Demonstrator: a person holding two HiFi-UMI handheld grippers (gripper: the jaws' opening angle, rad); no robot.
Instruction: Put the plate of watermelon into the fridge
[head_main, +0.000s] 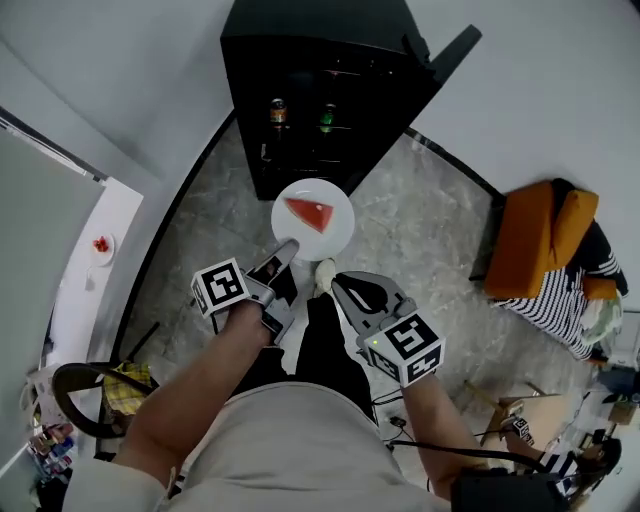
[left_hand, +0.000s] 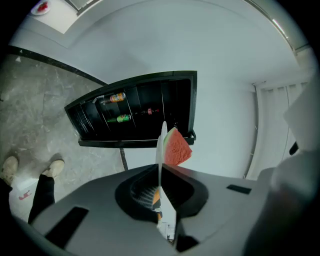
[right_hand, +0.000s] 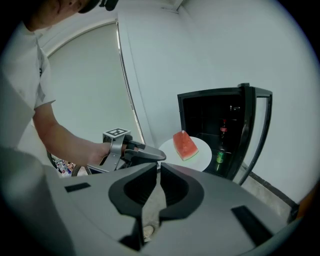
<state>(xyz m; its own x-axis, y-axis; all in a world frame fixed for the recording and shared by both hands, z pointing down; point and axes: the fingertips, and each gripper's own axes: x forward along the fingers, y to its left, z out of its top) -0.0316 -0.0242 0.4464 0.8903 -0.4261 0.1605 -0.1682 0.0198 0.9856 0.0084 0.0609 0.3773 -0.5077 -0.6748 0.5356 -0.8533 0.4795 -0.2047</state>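
The person's torso (head_main: 290, 440) fills the bottom of the head view, with both forearms reaching forward over the marble floor (head_main: 420, 230). Ahead stands a small black fridge (head_main: 320, 60) with its door (head_main: 445, 55) swung open to the right, so the shelves are already within reach.

The left gripper (head_main: 285, 250) has its jaws closed on the near rim of the white plate (head_main: 335, 238). In its own view the rim runs edge-on between the jaws (left_hand: 161, 165). The right gripper (head_main: 338, 285) hangs just beside it with its jaws drawn together on nothing, taking no share of the load.

The plate is held in the air in front of the open fridge, near it but not yet inside, and roughly level. A wedge of watermelon (head_main: 308, 212) lies on it, a little toward the fridge side of centre. Two drinks, one orange-labelled (head_main: 278, 110) and one green (head_main: 327, 117), stand on a shelf inside.

I judge this to be the carrying step, with the door work done and the placing still to come. The next move calls for lowering and advancing the plate flat onto a free shelf, clear of the drinks. As the plate is pinched at one edge only, any tilt could send the wedge sliding, so the jaws should part only once the shelf bears it.
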